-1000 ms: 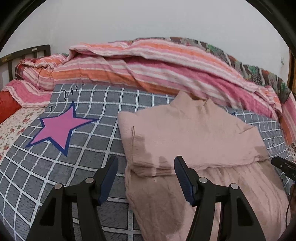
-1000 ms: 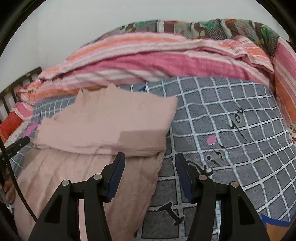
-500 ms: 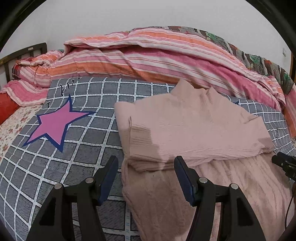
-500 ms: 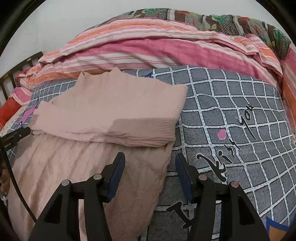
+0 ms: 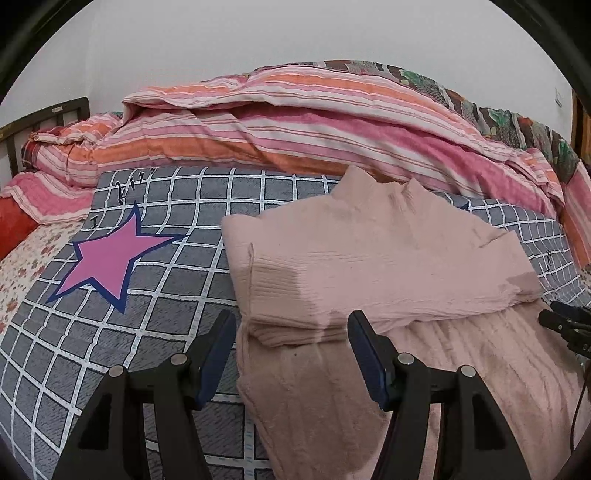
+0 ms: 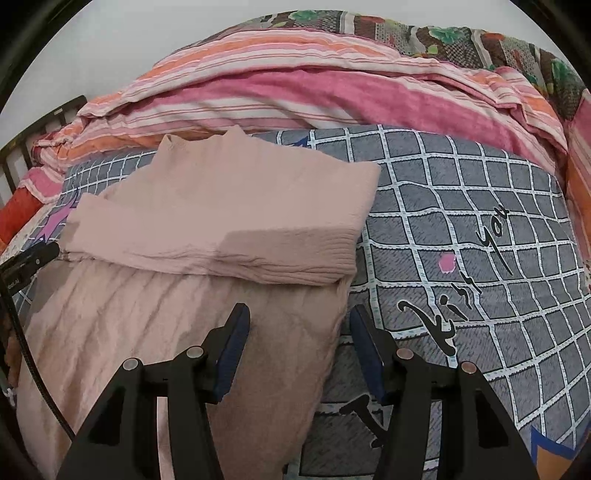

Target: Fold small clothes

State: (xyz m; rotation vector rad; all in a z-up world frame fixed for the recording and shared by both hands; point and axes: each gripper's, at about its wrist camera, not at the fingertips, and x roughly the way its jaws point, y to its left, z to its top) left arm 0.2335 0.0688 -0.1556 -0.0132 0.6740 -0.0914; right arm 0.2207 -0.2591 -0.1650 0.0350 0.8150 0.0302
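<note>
- Nearest the left wrist camera: left gripper [image 5: 290, 325], jaws parted, nothing between the pads. It hangs over the left edge of the pink sweater [image 5: 388, 280], apart from the cloth; whether the fingertips brush the knit cannot be told.
- Nearest the right wrist camera: right gripper [image 6: 299, 319], jaws likewise parted and empty, over the right edge of the pink sweater [image 6: 229, 229].
- Left finger [image 6: 231, 347] of the right gripper is over the knit; right finger [image 6: 365, 350] is over the blanket just beside the sweater's edge.
- Sweater lies flat on the grey checked blanket [image 5: 173, 291], partly folded: both sleeves are laid across the chest, forming a ribbed band across the body. Lower body section spreads toward the cameras, unfolded. Collar points away, toward the far bedding.
- Left wrist view: tip of the right gripper shows at the right edge, beside the sweater's fold line.
- Right wrist view: tip of the left gripper shows at the left edge, with a black cable [image 6: 33, 376] running down.
- Blanket print: pink star [image 5: 110, 258] left of the sweater; black lettering [image 6: 465, 295] right of it.
- Beyond the sweater: striped quilt [image 5: 295, 125] bunched along the far side, floral quilt [image 6: 424, 33] behind it.
- Farthest: dark headboard [image 5: 44, 118] at left, pale wall [image 5: 295, 33].
</note>
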